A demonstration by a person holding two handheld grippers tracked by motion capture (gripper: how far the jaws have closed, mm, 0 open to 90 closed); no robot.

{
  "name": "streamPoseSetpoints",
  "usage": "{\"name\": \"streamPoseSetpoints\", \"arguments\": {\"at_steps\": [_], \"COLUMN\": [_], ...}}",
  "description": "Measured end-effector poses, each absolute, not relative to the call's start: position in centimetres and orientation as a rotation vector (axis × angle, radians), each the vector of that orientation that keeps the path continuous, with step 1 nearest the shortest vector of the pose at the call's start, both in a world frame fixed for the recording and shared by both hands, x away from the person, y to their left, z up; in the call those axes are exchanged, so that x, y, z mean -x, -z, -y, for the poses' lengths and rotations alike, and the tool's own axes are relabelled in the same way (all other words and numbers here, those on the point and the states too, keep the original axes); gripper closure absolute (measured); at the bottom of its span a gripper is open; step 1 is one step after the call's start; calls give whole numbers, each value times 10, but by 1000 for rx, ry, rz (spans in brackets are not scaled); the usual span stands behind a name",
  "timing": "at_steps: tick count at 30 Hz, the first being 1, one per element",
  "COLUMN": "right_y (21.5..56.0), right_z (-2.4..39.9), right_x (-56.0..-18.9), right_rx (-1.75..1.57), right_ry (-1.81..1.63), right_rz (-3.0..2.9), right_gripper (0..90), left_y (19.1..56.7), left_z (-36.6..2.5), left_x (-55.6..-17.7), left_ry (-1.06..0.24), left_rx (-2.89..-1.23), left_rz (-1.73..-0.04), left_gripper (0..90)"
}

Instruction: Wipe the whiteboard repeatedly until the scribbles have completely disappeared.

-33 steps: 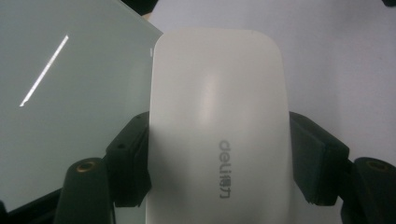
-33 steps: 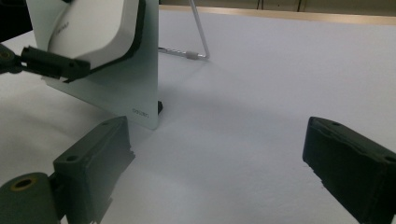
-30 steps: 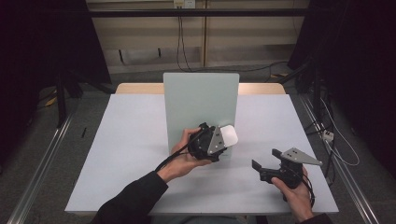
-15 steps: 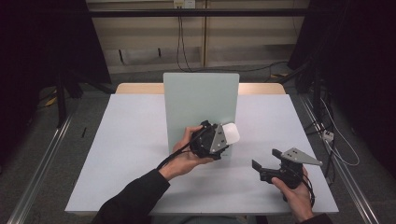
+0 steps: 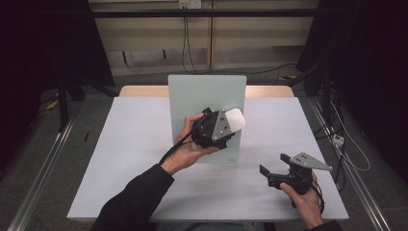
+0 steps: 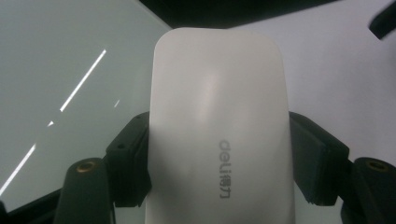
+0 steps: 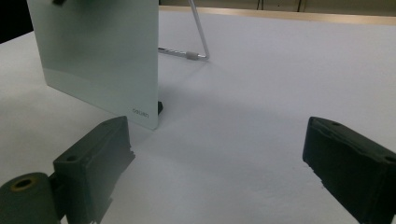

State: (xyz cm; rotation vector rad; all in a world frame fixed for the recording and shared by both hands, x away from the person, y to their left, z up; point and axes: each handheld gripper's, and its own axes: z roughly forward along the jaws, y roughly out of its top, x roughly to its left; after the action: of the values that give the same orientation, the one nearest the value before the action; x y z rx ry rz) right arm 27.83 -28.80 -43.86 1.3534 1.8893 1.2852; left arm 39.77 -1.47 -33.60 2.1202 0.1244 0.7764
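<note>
A pale green glass board (image 5: pixel 192 96) stands upright on a wire stand in the middle of the white table (image 5: pixel 125 159). My left gripper (image 5: pixel 230 123) is shut on a white rounded eraser (image 5: pixel 235 120) and holds it against the board's right part. In the left gripper view the eraser (image 6: pixel 219 135) sits clamped between both black jaws, beside the board (image 6: pixel 60 84). My right gripper (image 5: pixel 274 174) rests low near the table's front right, open with nothing between its fingers (image 7: pixel 95 158). The board's lower corner (image 7: pixel 107 60) stands ahead of it.
The board's wire stand (image 7: pixel 196 42) reaches back behind it on the table. Metal rails (image 5: pixel 38 173) run along both sides of the table on the floor. Cables (image 5: pixel 337 139) lie at the right edge. The table's wooden far edge (image 5: pixel 144 90) shows behind the board.
My left gripper with the eraser has shifted slightly up along the board's face. The right gripper has not moved.
</note>
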Motion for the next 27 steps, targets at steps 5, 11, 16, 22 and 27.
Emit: {"name": "streamPoseSetpoints", "arguments": {"at_steps": [5,11,16,22,27], "right_y": [439,439,439,439,439], "right_z": [288,288,288,288,287], "right_x": [-278,-279,-279,-279,-279], "right_rx": [-1353,-1355,-1355,-1356,-1359], "right_ry": [-1286,-1285,-1285,-1286,-1287], "right_rz": [-1889,-1889,-1890,-1890,-1891], "right_gripper": [74,75,75,75,75], "left_y": [310,288,284,295,308], "left_z": [5,-4,-3,0,3], "left_x": [-409,-420,-422,-417,-410], "left_ry": [-825,-849,-872,-845,-816], "left_rx": [-2067,-1998,-1967,-2011,-2027], "left_rz": [-170,-230,-245,-206,-194], "left_gripper": [310,310,310,310,310]}}
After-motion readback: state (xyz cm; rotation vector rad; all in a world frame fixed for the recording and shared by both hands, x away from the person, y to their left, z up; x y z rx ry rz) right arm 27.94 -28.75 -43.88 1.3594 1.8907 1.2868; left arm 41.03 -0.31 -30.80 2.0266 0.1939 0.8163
